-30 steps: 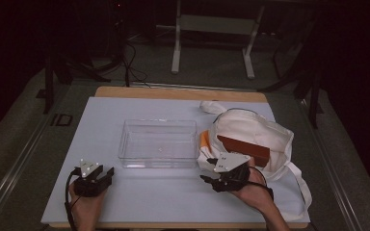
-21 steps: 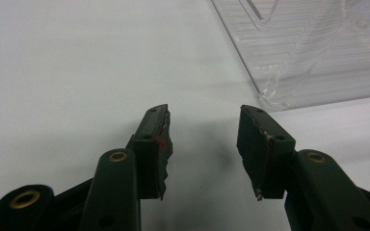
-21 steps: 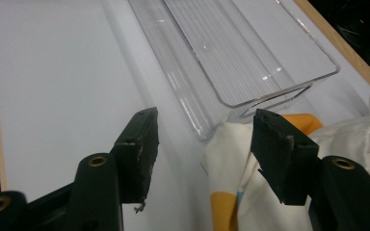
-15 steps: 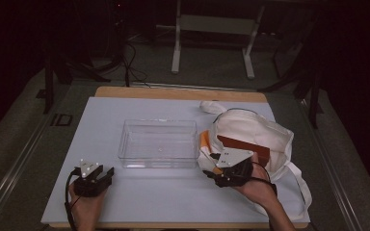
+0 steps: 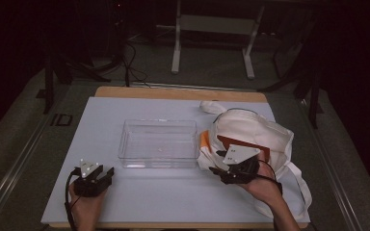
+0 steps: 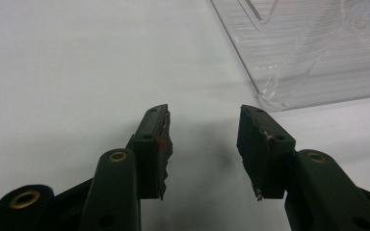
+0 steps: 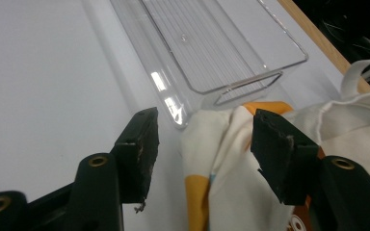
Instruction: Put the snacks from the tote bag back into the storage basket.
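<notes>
A clear plastic bin (image 5: 158, 122) stands empty at the middle of the white table. To its right lies a white cloth bag (image 5: 255, 127) with an orange packet (image 5: 204, 140) and a red-brown one (image 5: 243, 143) showing in its mouth. My right gripper (image 5: 218, 163) is at the bag's near left corner. In the right gripper view its jaws (image 7: 204, 120) stand apart around a fold of bag cloth (image 7: 221, 159), with a gap at the left pad. My left gripper (image 5: 107, 174) rests at the front left, open and holding nothing (image 6: 203, 120), with the bin's corner (image 6: 313, 53) just ahead.
The bag's straps (image 5: 298, 175) trail toward the table's right front edge. A wooden strip (image 5: 178, 93) runs along the far edge. Beyond it stand dark floor, cables and a white stand's legs (image 5: 176, 48).
My right gripper has edged slightly forward and right, closer onto the bag's corner. The left gripper has stayed where it was.
</notes>
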